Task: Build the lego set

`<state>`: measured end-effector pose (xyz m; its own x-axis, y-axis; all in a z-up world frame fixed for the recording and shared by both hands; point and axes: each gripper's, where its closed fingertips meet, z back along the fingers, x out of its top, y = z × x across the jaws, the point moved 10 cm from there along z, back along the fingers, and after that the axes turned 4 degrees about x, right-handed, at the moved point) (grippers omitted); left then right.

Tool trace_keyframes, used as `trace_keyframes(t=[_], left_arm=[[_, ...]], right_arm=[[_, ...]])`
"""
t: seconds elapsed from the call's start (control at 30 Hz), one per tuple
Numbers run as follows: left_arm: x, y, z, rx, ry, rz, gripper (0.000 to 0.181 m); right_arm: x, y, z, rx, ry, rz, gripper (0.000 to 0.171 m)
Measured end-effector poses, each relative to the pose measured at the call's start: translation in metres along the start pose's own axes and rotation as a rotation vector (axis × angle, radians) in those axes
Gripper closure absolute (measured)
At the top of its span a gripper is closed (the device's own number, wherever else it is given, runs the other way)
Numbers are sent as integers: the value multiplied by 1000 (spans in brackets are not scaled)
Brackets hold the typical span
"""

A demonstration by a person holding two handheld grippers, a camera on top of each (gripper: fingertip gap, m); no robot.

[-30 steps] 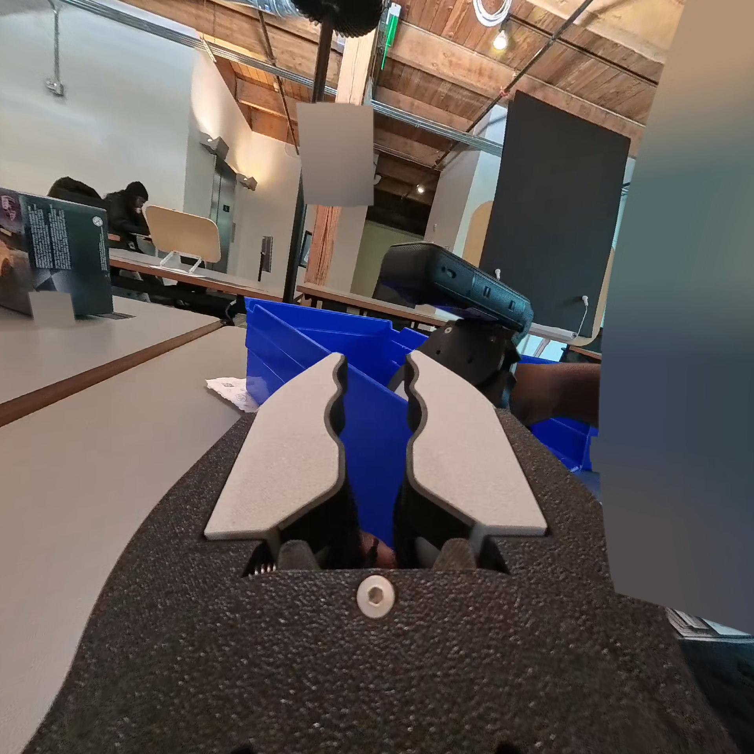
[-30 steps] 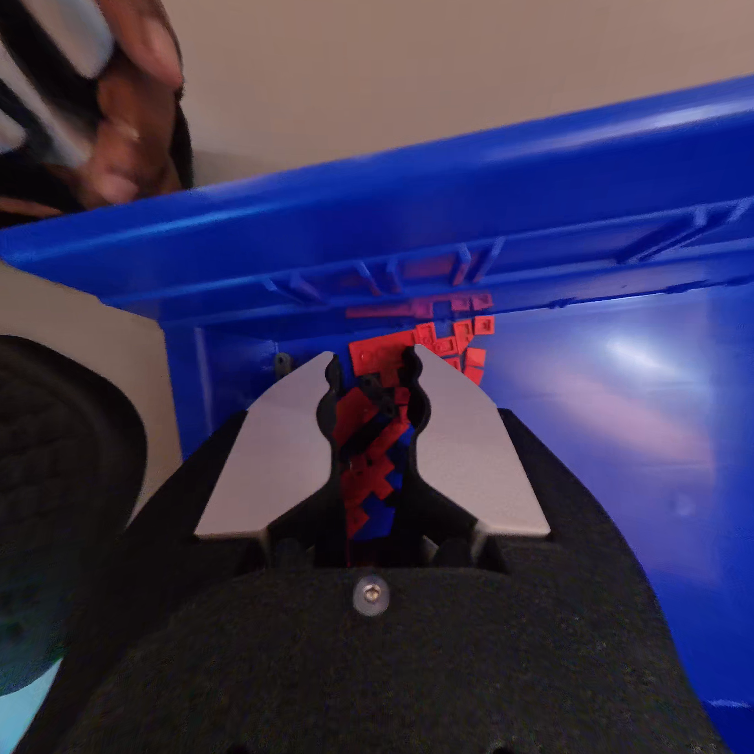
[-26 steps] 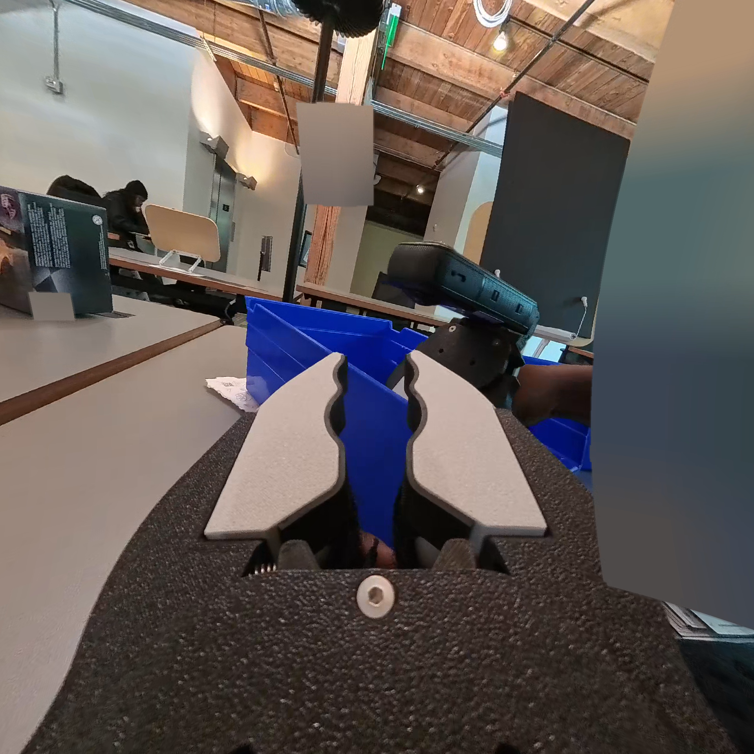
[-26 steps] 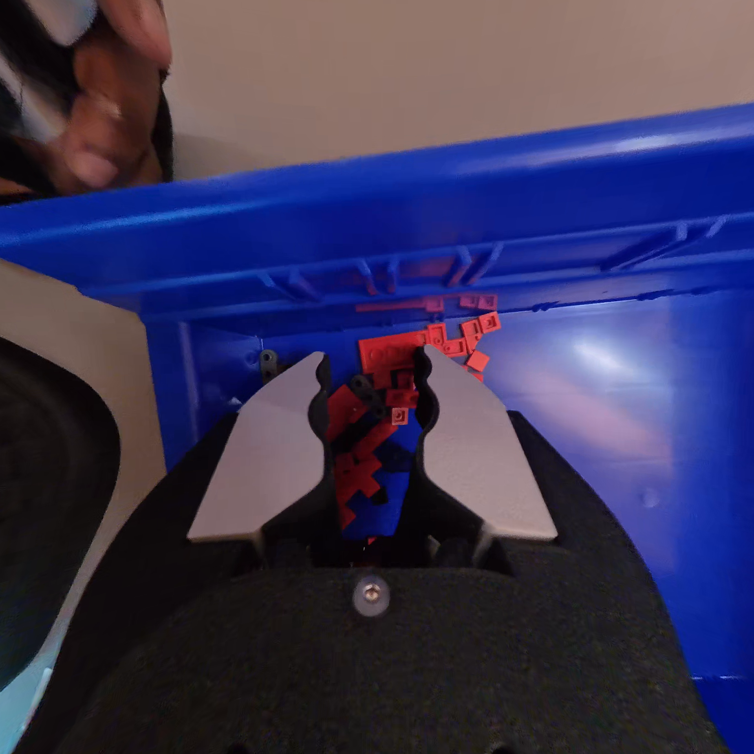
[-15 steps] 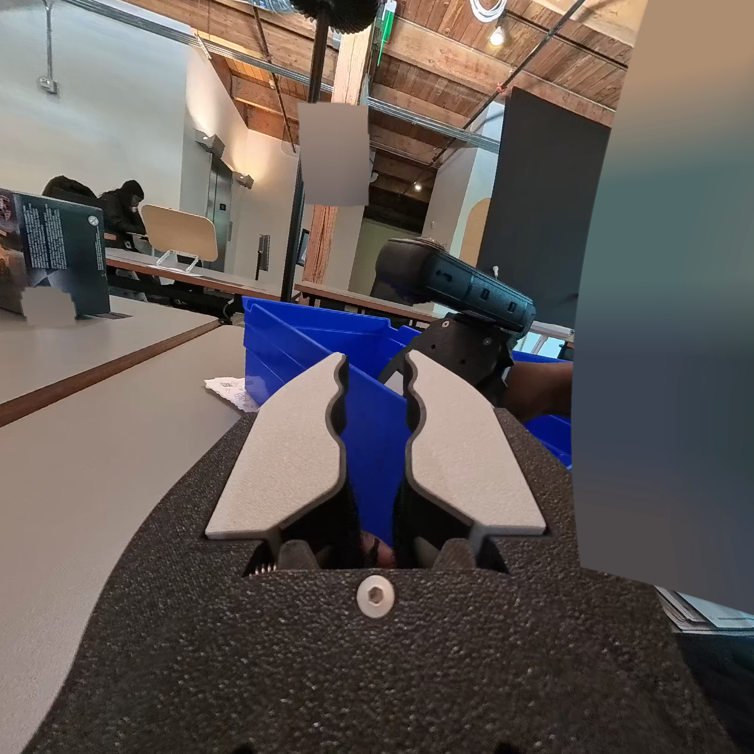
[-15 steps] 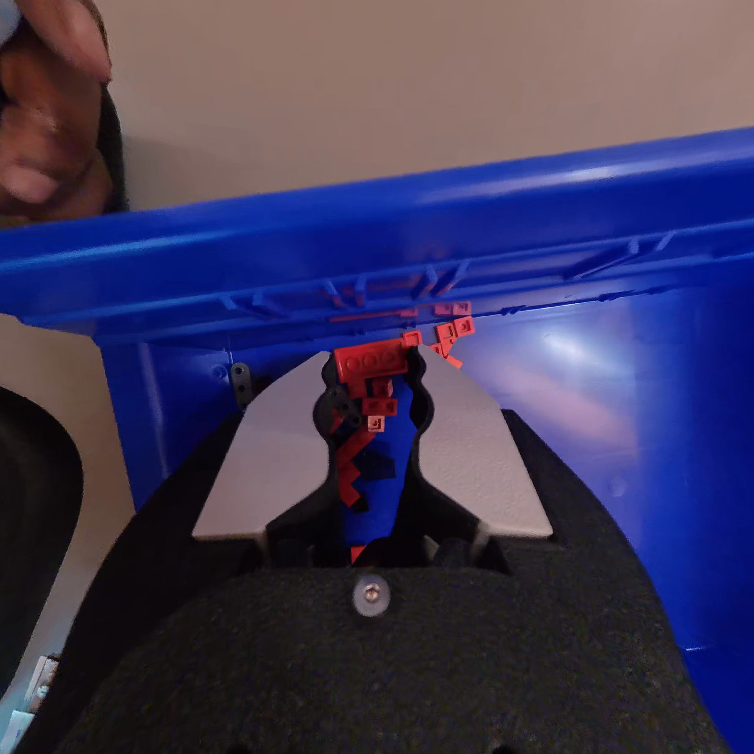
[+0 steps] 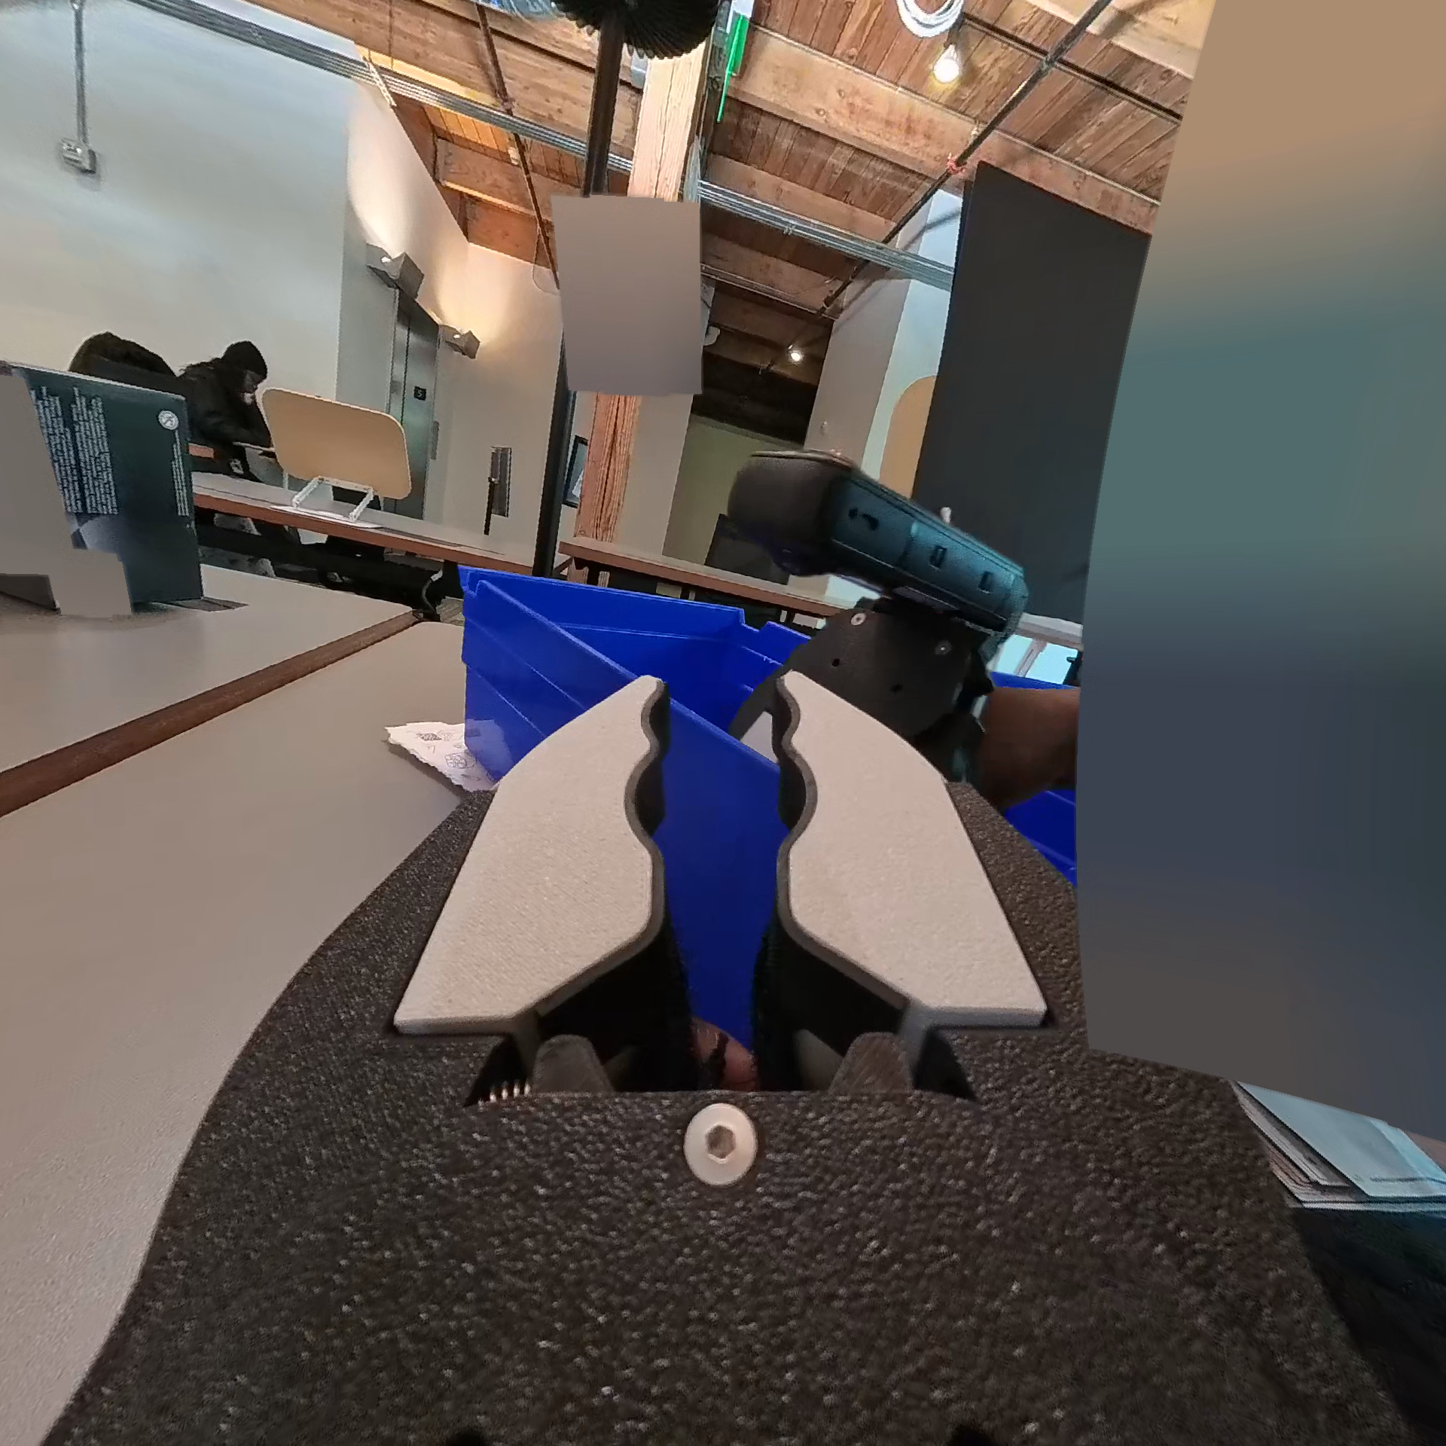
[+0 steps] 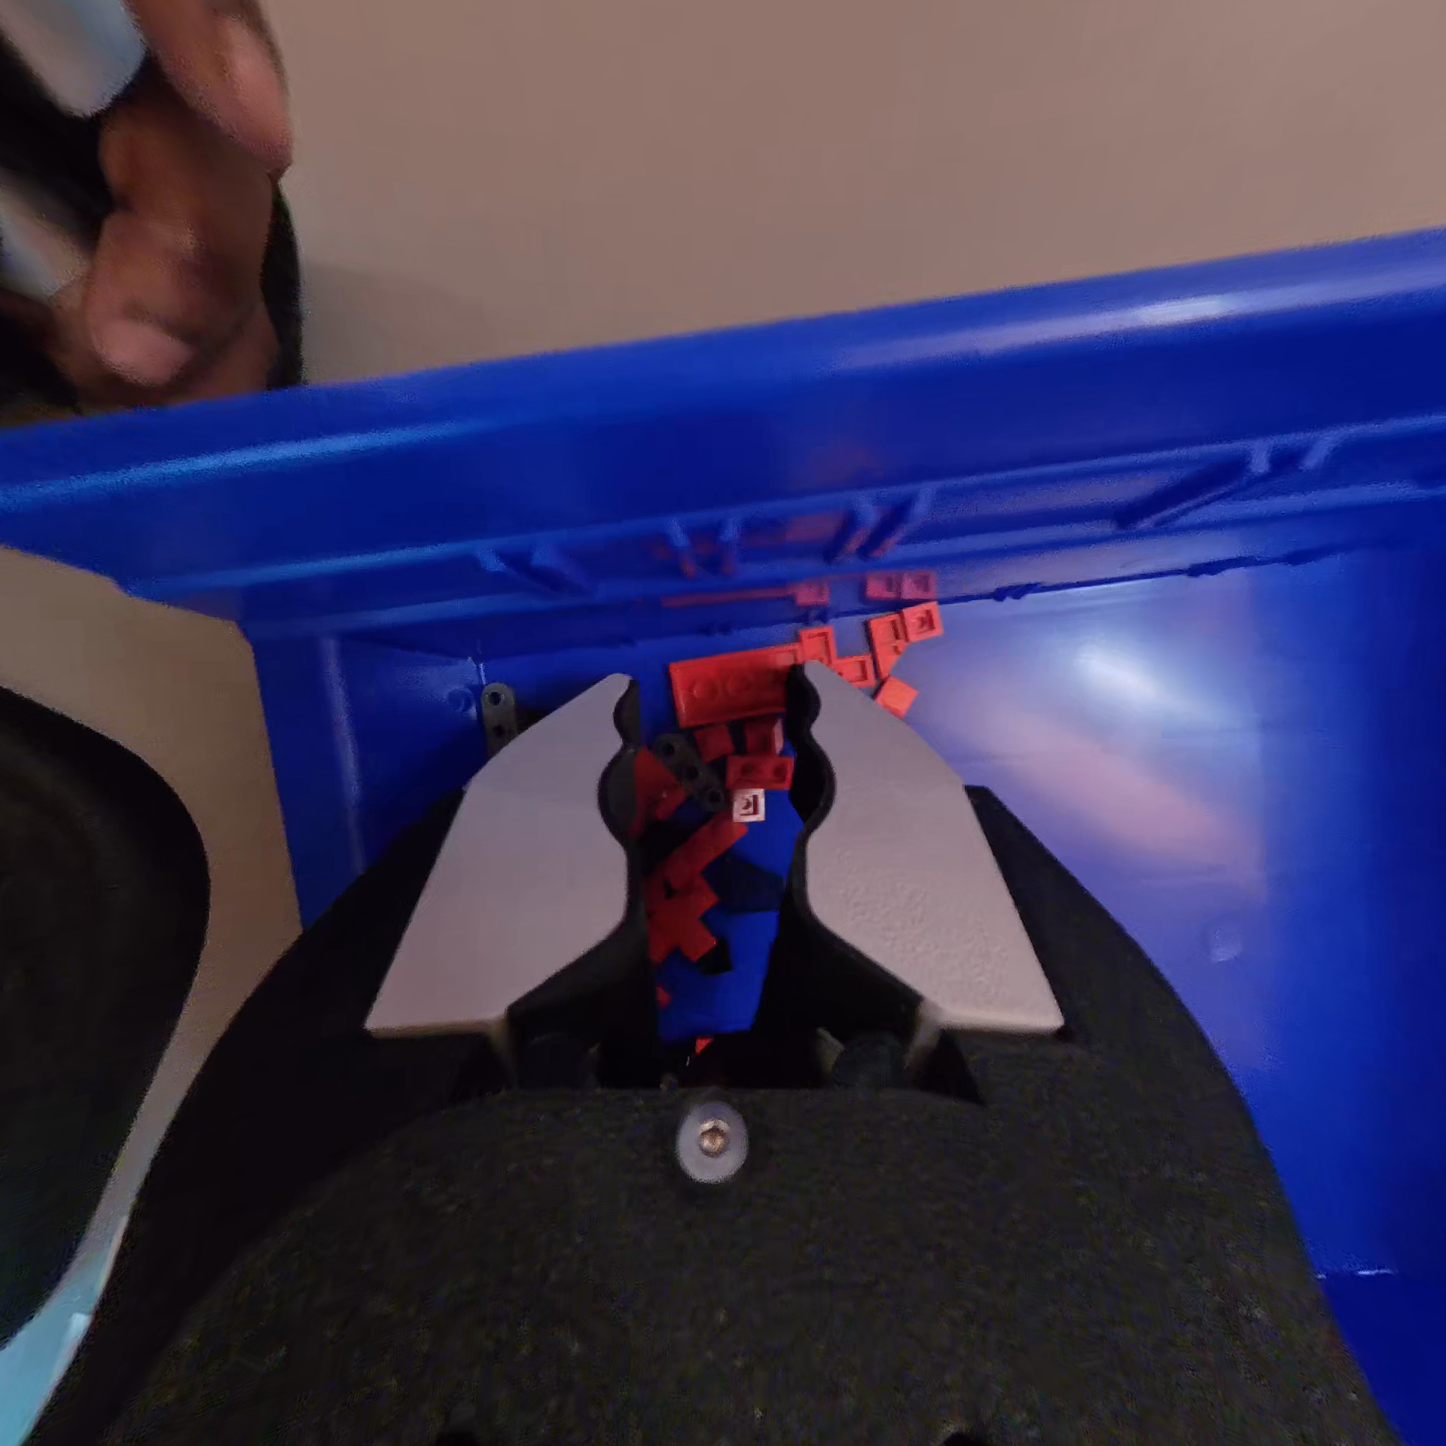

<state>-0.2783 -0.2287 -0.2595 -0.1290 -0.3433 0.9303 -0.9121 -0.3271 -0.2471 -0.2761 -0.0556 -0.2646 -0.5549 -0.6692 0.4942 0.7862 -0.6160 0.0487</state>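
Observation:
My right gripper point(image 8: 714, 681) is open and empty. It points down into a blue bin point(image 8: 782, 407), just above a heap of small red lego pieces point(image 8: 728, 692) with a black piece point(image 8: 688, 771) and a tiny white tile point(image 8: 749, 804) among them. My left gripper point(image 7: 721, 688) is open and empty, low over the grey table point(image 7: 196, 900), and faces the blue bin point(image 7: 587, 649). The right gripper point(image 7: 884, 665) shows in the left wrist view, reaching into the bin.
A dark box point(image 7: 117, 485) stands on the table to the left. A crumpled paper point(image 7: 442, 747) lies beside the bin. A booklet point(image 7: 1330, 1158) lies at the right. A hand point(image 8: 180, 235) shows beyond the bin rim. People sit at far tables. Across from one pair of fingers to the other is roughly 12 cm.
My right gripper's jaws have widened a little and it has shifted slightly over the red pieces. My left gripper has hardly moved.

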Motion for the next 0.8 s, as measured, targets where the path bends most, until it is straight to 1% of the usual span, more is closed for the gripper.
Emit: trace_keyframes(t=[0.07, 0.17, 0.27, 0.43, 0.47, 0.5, 0.6, 0.67, 0.73, 0.8], left_arm=[[0, 0, 0, 0, -1, 1, 157], [0, 0, 0, -3, 0, 0, 157], [0, 0, 0, -4, 2, 1, 158], [0, 0, 0, -8, 3, -1, 158], [0, 0, 0, -8, 3, 0, 158], [1, 0, 0, -8, 3, 1, 158], [1, 0, 0, -9, 3, 4, 158], [1, 0, 0, -10, 4, 5, 158], [1, 0, 0, -11, 4, 6, 158], [1, 0, 0, -11, 3, 7, 158]], right_arm=[[0, -5, 1, 15, -12, -52, 124], [0, -4, 3, 17, -36, -43, 129], [0, -3, 3, 0, -24, -32, 137], [2, -1, -2, -11, 6, -25, 137], [2, -1, -2, -20, 16, -24, 133], [3, 0, -1, -7, 13, -20, 131], [5, 4, 0, 53, -4, -41, 132], [3, 5, -4, 39, 26, -30, 130], [2, 4, -6, 1, 16, -19, 137], [2, 3, -6, -5, 8, -12, 139]])
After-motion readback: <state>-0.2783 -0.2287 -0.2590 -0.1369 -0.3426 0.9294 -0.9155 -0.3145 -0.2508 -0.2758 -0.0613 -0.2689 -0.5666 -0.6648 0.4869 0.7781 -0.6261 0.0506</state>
